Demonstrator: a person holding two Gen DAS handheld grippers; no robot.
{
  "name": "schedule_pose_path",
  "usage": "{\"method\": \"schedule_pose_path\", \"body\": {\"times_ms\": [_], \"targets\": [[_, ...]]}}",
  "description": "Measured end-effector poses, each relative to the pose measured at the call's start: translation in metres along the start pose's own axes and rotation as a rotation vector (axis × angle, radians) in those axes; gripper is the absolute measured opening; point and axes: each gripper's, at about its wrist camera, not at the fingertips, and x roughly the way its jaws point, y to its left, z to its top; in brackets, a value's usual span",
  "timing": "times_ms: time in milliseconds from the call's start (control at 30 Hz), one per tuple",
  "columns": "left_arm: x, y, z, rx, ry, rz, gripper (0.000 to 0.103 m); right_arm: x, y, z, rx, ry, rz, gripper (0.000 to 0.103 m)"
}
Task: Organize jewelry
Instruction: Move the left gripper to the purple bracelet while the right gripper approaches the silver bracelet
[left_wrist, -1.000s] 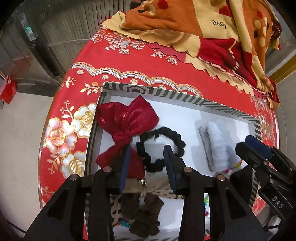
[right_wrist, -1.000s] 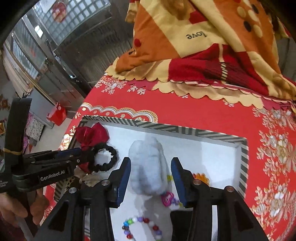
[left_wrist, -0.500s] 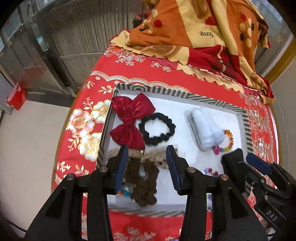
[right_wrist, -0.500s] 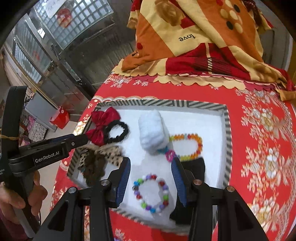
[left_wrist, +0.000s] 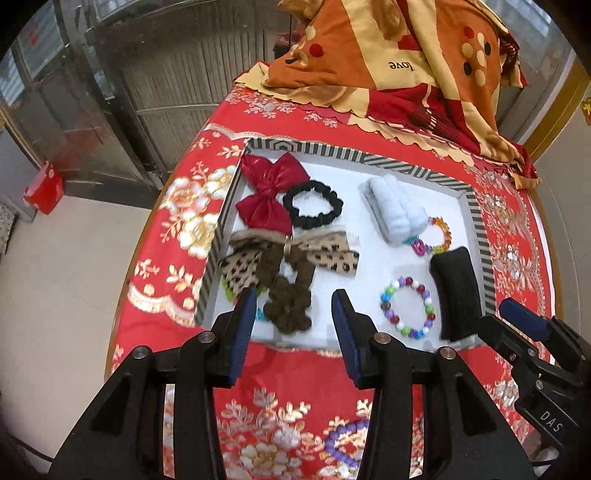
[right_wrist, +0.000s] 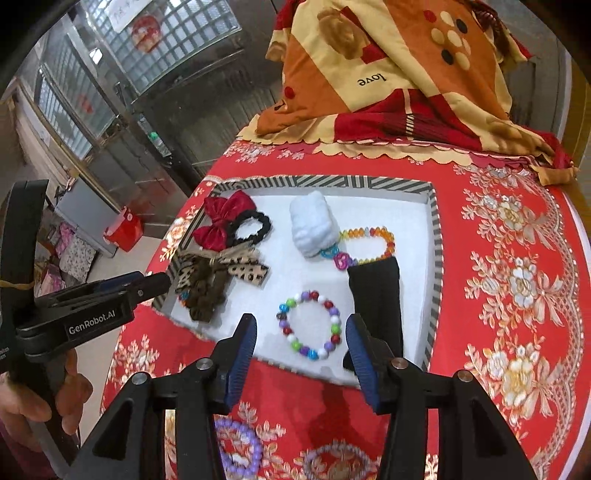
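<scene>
Both spread wide, grasping nothing: left gripper (left_wrist: 293, 314) and right gripper (right_wrist: 301, 334) above the tray's (right_wrist: 436, 236) near edge. Inside, bows by the left edge, bracelets right; purple bracelet (right_wrist: 236, 446) outside on the tablecloth (right_wrist: 517, 295), probably next.

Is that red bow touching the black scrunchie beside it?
Touching. In the left wrist view the red bow overlaps the edge of the black scrunchie, with no white tray floor between them.
</scene>
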Motion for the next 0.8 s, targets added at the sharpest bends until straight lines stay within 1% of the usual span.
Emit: {"method": "schedule_pose_path", "body": {"times_ms": [200,267,333,567,800], "targets": [[-0.014,-0.001,-0.023,-0.011,-0.008,0.007,0.042,-0.018,0.003,-0.021,-0.024,0.000,-0.005,0.050],[-0.018,-0.002,-0.030,-0.016,-0.009,0.005,0.042,-0.022,0.003,-0.027,-0.027,-0.001,-0.008,0.052],[-0.022,-0.003,-0.036,-0.018,-0.011,0.008,0.042,-0.027,0.004,-0.034,-0.032,0.000,-0.007,0.057],[-0.031,-0.007,-0.062,-0.020,-0.005,0.008,0.042,-0.045,0.007,-0.056,-0.052,0.001,-0.013,0.058],[-0.036,-0.009,-0.085,-0.023,0.010,0.013,0.042,-0.055,-0.001,-0.077,-0.052,0.013,-0.019,0.058]]}}
